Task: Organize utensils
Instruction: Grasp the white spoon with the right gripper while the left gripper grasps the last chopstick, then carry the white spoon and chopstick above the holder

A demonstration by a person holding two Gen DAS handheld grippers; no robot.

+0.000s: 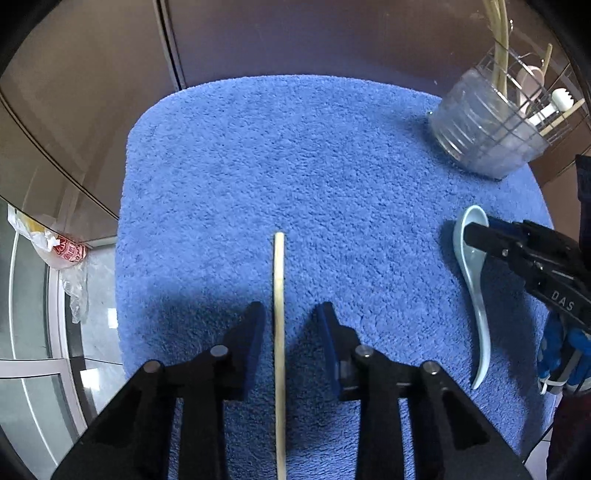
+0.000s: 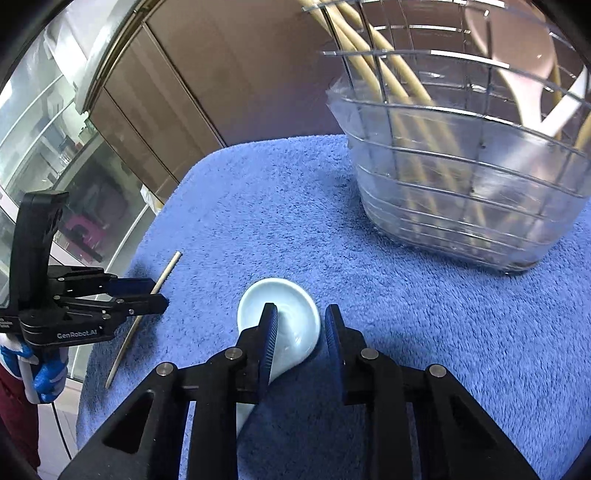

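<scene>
A single wooden chopstick [image 1: 279, 332] lies on the blue towel [image 1: 295, 166]. My left gripper [image 1: 290, 314] is open, low over the towel, with one finger on each side of the chopstick. A pale blue ceramic spoon [image 2: 291, 325] lies on the towel at the right. My right gripper [image 2: 301, 321] is open over the spoon's bowl, its left finger in front of the bowl. The spoon also shows in the left wrist view [image 1: 472, 273]. A clear utensil basket [image 2: 469, 177] holds several chopsticks and spoons.
The basket [image 1: 491, 122] stands at the towel's far right corner. The towel [image 2: 406, 314] covers a small table; brown cabinet panels [image 1: 295, 33] are behind it. A crumpled plastic bag [image 1: 62, 254] lies off the left edge, over a glass surface.
</scene>
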